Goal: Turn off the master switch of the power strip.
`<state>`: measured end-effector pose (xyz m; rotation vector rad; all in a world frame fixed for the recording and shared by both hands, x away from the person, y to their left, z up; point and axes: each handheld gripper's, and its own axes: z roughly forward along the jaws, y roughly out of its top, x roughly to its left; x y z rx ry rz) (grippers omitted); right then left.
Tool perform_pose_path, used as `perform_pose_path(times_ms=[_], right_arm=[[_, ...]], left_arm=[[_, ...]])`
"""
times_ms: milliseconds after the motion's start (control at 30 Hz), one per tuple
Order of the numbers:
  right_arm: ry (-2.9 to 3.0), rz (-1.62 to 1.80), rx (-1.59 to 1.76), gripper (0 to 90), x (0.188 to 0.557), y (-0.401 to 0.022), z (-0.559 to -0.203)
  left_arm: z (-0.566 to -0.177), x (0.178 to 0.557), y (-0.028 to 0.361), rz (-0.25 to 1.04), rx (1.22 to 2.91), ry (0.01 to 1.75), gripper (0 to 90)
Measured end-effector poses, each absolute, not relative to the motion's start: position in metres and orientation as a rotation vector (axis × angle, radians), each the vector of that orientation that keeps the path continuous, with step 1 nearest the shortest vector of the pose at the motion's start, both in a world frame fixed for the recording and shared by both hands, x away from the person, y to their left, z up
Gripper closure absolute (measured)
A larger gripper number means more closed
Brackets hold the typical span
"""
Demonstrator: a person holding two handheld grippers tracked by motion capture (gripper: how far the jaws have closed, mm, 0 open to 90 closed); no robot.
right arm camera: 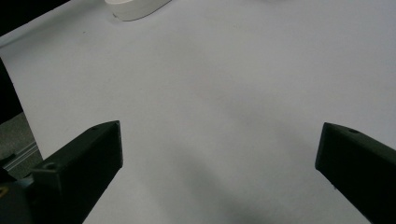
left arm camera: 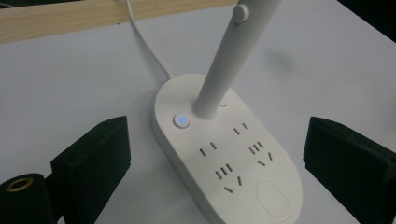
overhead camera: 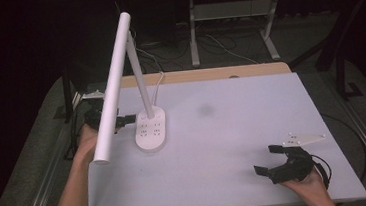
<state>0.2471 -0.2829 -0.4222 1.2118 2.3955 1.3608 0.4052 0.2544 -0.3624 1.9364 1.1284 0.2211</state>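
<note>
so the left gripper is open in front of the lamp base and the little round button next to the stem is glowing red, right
Not quite: the round button beside the stem glows blue, not red, as the left gripper view shows. The rest holds: the left gripper is open, its jaws standing wide apart on either side of the white lamp base, which sits on the table.

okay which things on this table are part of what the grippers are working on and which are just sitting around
In the job:
- desk lamp with its socket base, lit button
- left gripper, open, facing the base

Lying about:
- right gripper, open over bare table
- lamp's cord
- dark smudge on the table
</note>
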Motion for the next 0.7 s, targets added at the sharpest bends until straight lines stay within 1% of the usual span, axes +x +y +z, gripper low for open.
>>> perform_pose_path(times_ms=[400, 700], right_arm=[[2.392, 1.357, 1.210, 0.0, 0.247, -0.284, -0.423], [2.390, 1.353, 1.213, 0.1, 0.248, -0.284, -0.424]], left_arm=[[-0.372, 0.417, 0.264, 0.204, 1.878, 1.210, 14.2], [-0.377, 0.424, 0.266, 0.188, 1.823, 1.223, 23.2]])
